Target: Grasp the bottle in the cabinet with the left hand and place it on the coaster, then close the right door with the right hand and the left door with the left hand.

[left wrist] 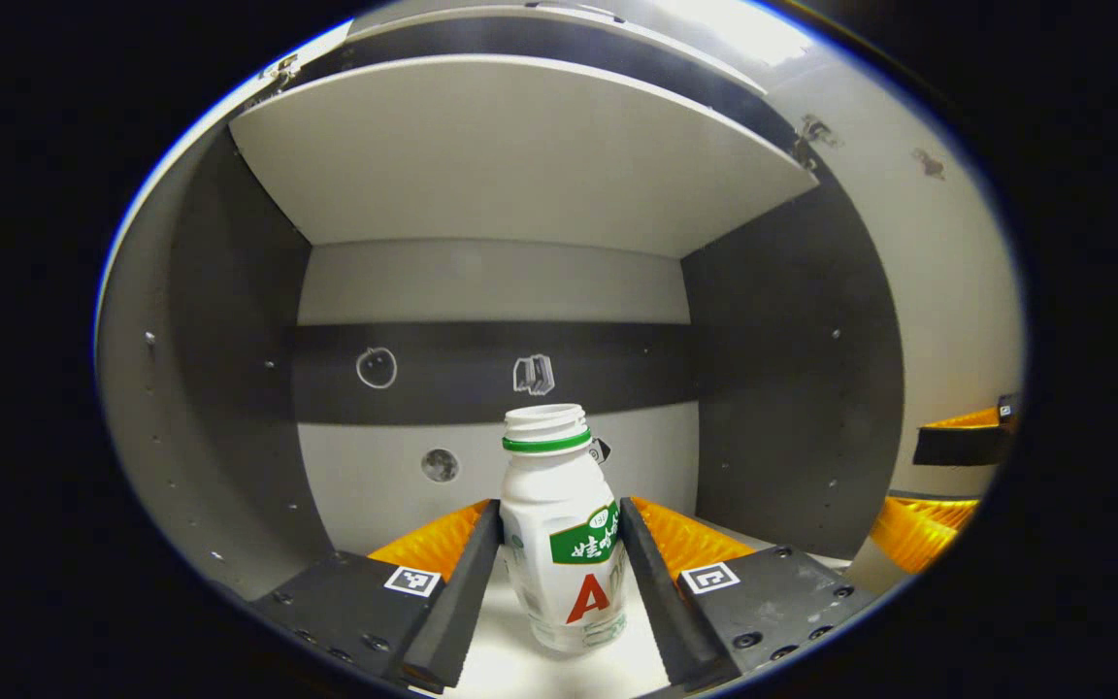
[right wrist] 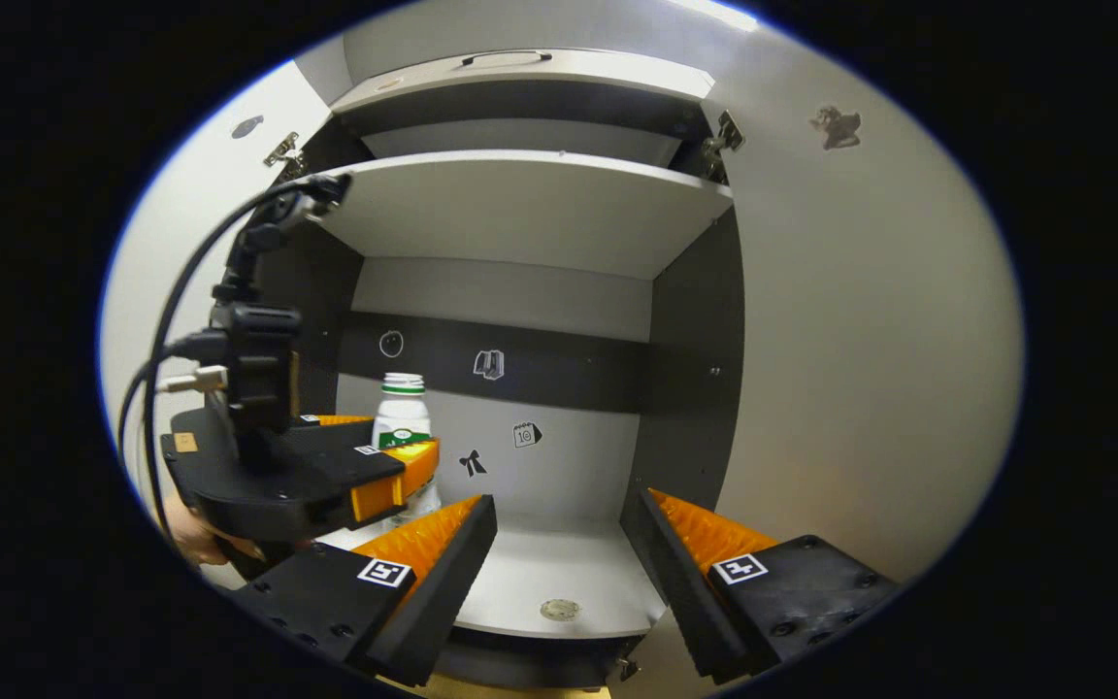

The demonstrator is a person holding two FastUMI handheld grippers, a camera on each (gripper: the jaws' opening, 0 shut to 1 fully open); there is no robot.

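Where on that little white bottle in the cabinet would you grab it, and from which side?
Probably around the wide body of the bottle, below the narrow neck, coming straight in from the open cabinet front. It stands upright on the shelf, so its flat-ish sides face the left tongs, whose fingers already flank it.

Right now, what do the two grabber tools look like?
Both the left gripper and right gripper have wedge-shaped ribbed fingers on black bodies with square black-and-white markers. The left carries a black camera on a post, with looping black cables.
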